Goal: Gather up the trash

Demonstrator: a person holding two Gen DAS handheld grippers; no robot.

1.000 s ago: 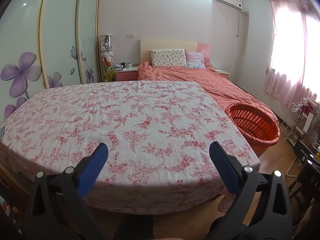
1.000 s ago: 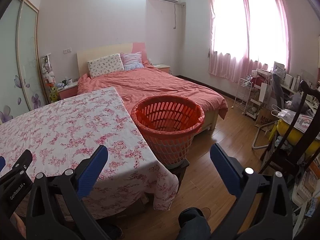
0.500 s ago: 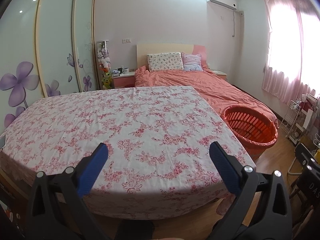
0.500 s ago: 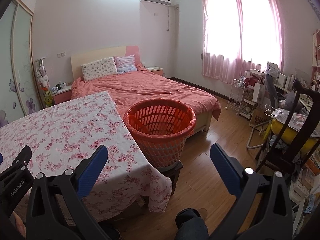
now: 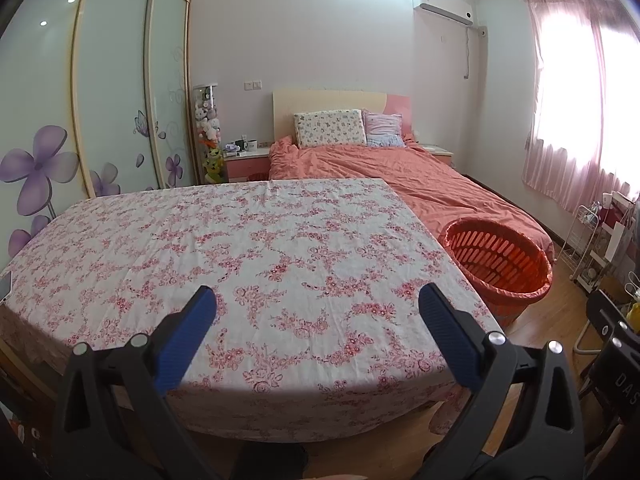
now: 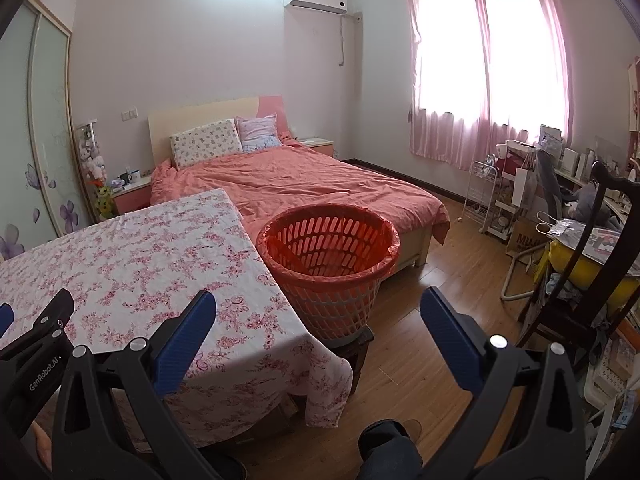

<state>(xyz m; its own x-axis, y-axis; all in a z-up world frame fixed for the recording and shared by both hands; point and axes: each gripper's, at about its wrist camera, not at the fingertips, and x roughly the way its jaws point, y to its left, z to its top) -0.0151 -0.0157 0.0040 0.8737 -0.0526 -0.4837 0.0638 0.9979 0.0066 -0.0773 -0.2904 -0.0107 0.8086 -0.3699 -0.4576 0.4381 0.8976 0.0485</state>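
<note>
A red slatted basket lined with a red bag stands on a low dark stool by the table's right edge; it also shows in the left wrist view as the basket. The table with the pink floral cloth carries no loose trash that I can see. My left gripper hangs open over the table's near edge with nothing between its blue pads. My right gripper is open too, pointing at the basket from a little way back, and holds nothing. The left gripper's body shows at the lower left of the right wrist view.
A bed with a salmon cover lies behind the table and basket. Wardrobe doors with purple flowers line the left wall. A white rack, a cluttered desk and a dark chair crowd the right side. A person's knee shows below.
Both views have tilted upward and pulled back a little, so the table and basket sit lower in frame and more wall and ceiling show. Both grippers stayed open.
</note>
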